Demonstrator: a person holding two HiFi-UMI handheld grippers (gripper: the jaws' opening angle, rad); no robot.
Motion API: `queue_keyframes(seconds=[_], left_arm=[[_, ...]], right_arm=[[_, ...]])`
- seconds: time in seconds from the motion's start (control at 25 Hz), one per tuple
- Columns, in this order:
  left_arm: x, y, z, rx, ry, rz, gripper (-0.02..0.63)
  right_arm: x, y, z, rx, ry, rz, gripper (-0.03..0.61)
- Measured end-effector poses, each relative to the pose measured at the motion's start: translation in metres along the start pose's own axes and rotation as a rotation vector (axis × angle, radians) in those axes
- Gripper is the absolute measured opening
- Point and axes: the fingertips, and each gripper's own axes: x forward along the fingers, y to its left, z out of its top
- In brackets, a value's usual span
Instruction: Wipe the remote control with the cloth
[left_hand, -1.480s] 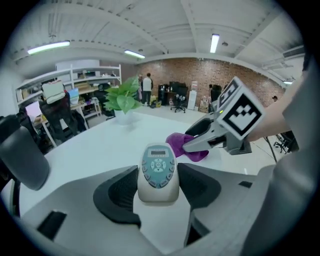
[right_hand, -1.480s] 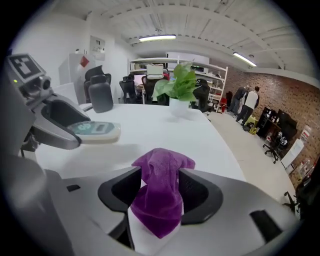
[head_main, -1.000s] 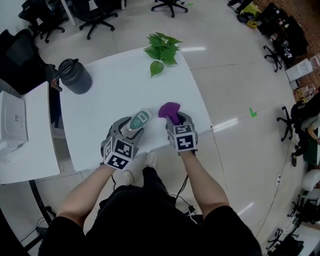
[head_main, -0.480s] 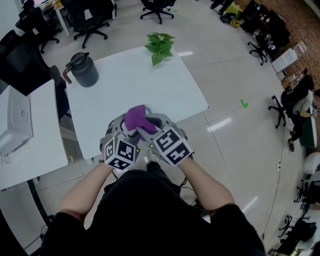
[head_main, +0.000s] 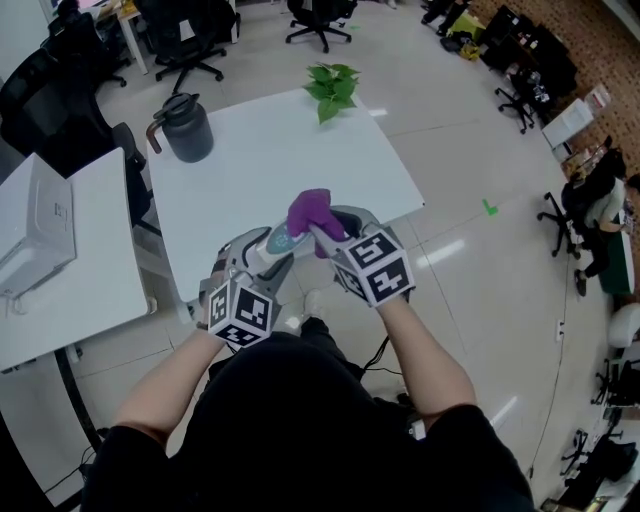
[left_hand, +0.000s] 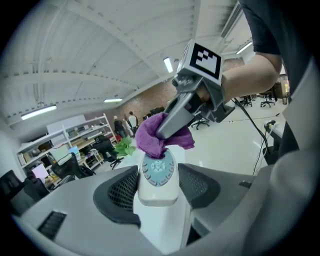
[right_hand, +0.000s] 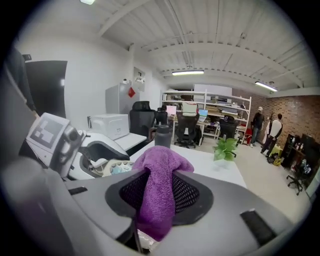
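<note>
A dark lidded jug (head_main: 187, 127) is set at the far left corner of the white tabletop (head_main: 280, 165). A green leafy plant (head_main: 334, 88) is placed at the far edge. Black office chairs (head_main: 318, 12) are seen beyond.

The left forearm (head_main: 165, 385) and the right forearm (head_main: 420, 350), both bare below dark short sleeves, reach forward and converge in front of the torso. The grey two-jaw left gripper (left_hand: 158, 186) sits lower and nearer the body. Its jaws point forward, with the pads clamped on the sides of a white remote control (left_hand: 157, 172) with a pale blue button panel. The grey two-jaw right gripper (right_hand: 159, 197) angles in from the right, above the left one. Its jaws are closed on a purple terry cloth (right_hand: 160, 180), whose bunched end rests against the far end of the remote control.
</note>
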Motion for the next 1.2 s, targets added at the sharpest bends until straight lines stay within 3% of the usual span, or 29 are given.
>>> queue_keyframes(seconds=[0.16, 0.32, 0.44, 0.68, 0.88, 1.0, 1.08, 1.12, 1.2], left_arm=[[-0.004, 0.01, -0.001, -0.011, -0.005, 0.02, 0.238], [-0.008, 0.01, 0.007, 0.011, -0.032, 0.025, 0.238], [-0.013, 0.005, 0.011, 0.035, -0.049, 0.02, 0.238], [-0.015, -0.002, 0.015, 0.048, -0.061, 0.01, 0.238], [-0.007, 0.007, 0.006, 0.011, -0.044, 0.01, 0.238], [-0.002, 0.014, 0.001, -0.074, -0.039, 0.003, 0.238], [-0.001, 0.022, -0.001, -0.195, -0.049, -0.017, 0.238], [-0.001, 0.028, -0.003, -0.289, -0.062, -0.032, 0.238], [-0.001, 0.043, -0.01, -0.564, -0.111, -0.068, 0.238]], right_arm=[[-0.011, 0.064, 0.03, -0.038, -0.065, 0.136, 0.132], [-0.002, 0.105, 0.03, -0.058, -0.036, 0.228, 0.132], [0.001, 0.09, 0.022, -0.048, -0.015, 0.191, 0.132], [0.003, 0.009, -0.003, 0.027, 0.015, 0.012, 0.132], [-0.007, 0.019, 0.019, 0.022, -0.046, 0.041, 0.132], [-0.011, 0.036, 0.031, 0.021, -0.09, 0.071, 0.132], [-0.016, 0.036, 0.035, 0.034, -0.127, 0.048, 0.132], [-0.019, 0.031, 0.037, 0.051, -0.152, 0.021, 0.132], [-0.028, 0.017, 0.039, 0.1, -0.209, -0.049, 0.132]])
